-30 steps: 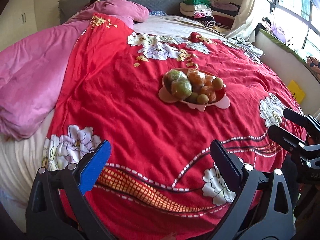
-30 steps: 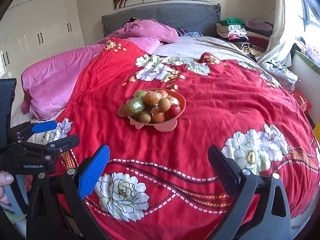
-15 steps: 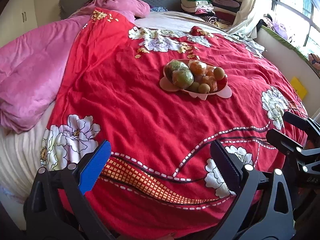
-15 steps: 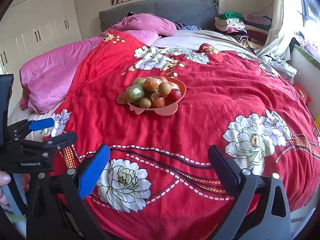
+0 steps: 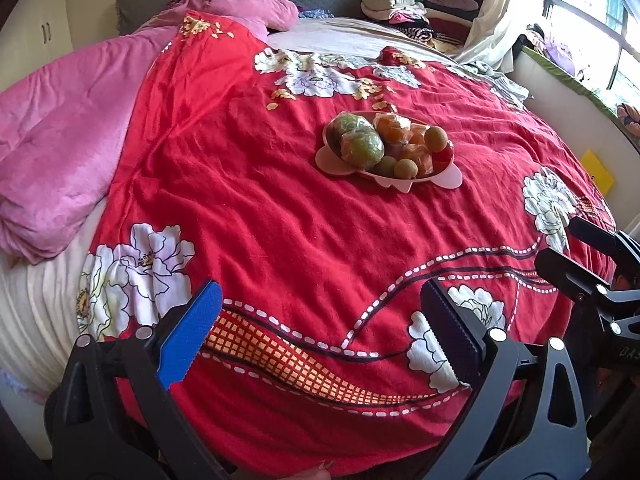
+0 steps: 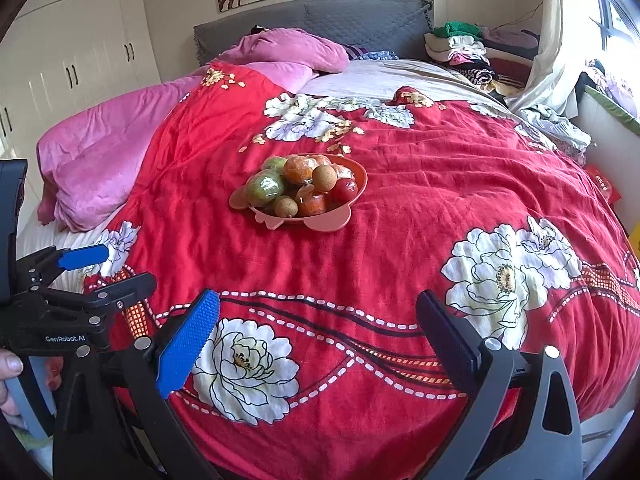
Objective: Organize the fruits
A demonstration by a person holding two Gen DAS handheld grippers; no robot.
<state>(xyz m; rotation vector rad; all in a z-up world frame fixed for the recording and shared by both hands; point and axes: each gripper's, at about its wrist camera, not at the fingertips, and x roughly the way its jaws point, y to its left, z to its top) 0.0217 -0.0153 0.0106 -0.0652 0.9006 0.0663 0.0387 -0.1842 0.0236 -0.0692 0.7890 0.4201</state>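
At my far left a pink quilt (image 5: 60, 140) lies bunched along the bed's edge, its fold touching the red floral bedspread (image 5: 260, 208) that covers most of the mattress. My left gripper (image 5: 320, 332) hangs over the near end of that spread, jaws wide apart with nothing between them, the blue pad (image 5: 188, 340) on one side and the dark pad (image 5: 448, 336) on the other. Farther in, near the middle of the spread, sits the pink fruit bowl (image 5: 448, 178), heaped with green wrapped fruits (image 5: 362, 146), orange ones (image 5: 394, 128), small brown round ones (image 5: 436, 138) and a red one (image 6: 345, 189). My right gripper (image 6: 318, 336) hovers over the white flower prints, also spread open and empty, well apart from the bowl. At the right, folded clothes (image 6: 460, 46) are stacked by the headboard
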